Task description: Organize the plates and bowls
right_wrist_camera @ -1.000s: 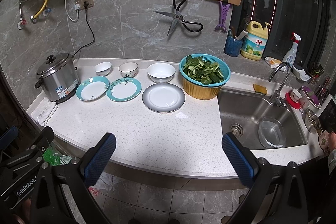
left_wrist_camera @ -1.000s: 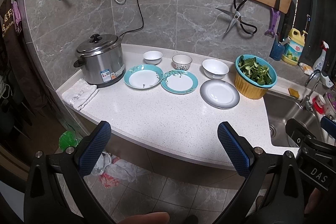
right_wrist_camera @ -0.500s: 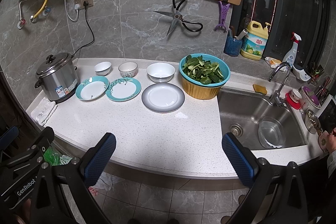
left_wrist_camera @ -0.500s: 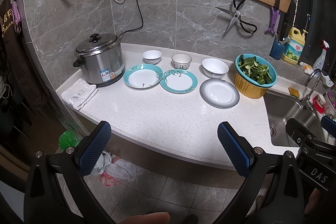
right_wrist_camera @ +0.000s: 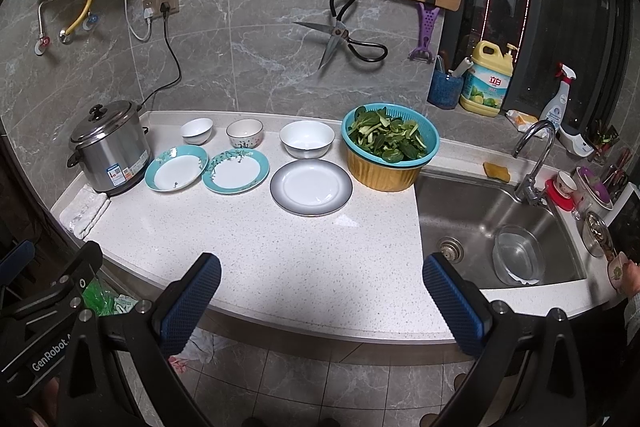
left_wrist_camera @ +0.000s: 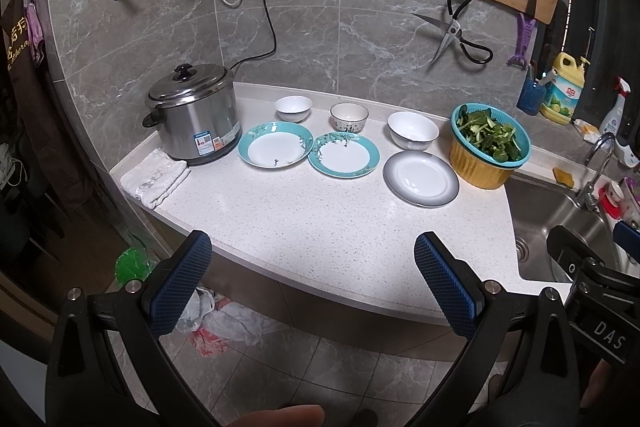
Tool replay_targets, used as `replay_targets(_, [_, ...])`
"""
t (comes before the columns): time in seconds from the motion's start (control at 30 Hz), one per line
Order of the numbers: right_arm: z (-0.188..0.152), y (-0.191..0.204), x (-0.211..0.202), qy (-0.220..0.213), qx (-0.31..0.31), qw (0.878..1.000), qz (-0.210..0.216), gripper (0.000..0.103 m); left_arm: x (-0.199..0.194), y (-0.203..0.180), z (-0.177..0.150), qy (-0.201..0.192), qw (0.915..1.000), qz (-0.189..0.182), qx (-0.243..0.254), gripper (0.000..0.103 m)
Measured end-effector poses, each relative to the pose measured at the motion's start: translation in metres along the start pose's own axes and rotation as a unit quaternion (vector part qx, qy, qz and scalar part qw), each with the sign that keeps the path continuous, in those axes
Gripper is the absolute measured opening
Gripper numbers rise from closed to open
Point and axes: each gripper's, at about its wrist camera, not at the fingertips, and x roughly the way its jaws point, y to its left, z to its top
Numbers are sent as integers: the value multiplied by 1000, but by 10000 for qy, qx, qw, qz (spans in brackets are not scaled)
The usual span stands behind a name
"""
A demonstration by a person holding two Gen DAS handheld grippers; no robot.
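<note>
On the white counter (left_wrist_camera: pixel 320 223) lie two teal-rimmed plates (left_wrist_camera: pixel 275 144) (left_wrist_camera: pixel 344 155) and a grey-rimmed plate (left_wrist_camera: pixel 421 179). Behind them stand a small white bowl (left_wrist_camera: pixel 293 107), a patterned bowl (left_wrist_camera: pixel 349 117) and a larger white bowl (left_wrist_camera: pixel 413 130). The same plates (right_wrist_camera: pixel 176 168) (right_wrist_camera: pixel 236 171) (right_wrist_camera: pixel 311 187) and bowls (right_wrist_camera: pixel 197 131) (right_wrist_camera: pixel 245 133) (right_wrist_camera: pixel 307 139) show in the right wrist view. My left gripper (left_wrist_camera: pixel 312 267) and right gripper (right_wrist_camera: pixel 320 287) are open and empty, held off the counter's front edge.
A steel rice cooker (left_wrist_camera: pixel 194 115) and folded towel (left_wrist_camera: pixel 156 177) stand at the counter's left. A teal colander of greens (left_wrist_camera: pixel 490 143) sits beside the sink (right_wrist_camera: pixel 492 227), which holds a glass bowl (right_wrist_camera: pixel 516 259). Scissors and a cutting board hang on the wall.
Both grippers have edged slightly closer to the counter. The dishes have not moved.
</note>
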Motion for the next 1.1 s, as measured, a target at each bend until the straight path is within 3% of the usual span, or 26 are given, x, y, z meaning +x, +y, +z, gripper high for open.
replay_targets(0.4, [-2,-13,22,85,-47,9999,107,103,10,-16,4,105,9997,196,-63,103])
replay_targets(0.6, [0,-31,50,235,-40,9996,142,103,49,-32,2,375,9988,303,-94,103])
replay_targets(0.8, [-3,-53,113,591,234,9973,355,103,132,-24,-4,911,9956,145,-138,103])
replay_targets(0.97, [0,-68,195,913,743,9914,574,97,238,-18,10,1384,9892,-478,40,95])
replay_targets(1.1, [10,-72,261,1120,1432,9777,1055,93,344,-21,41,1664,9778,-1269,-23,82])
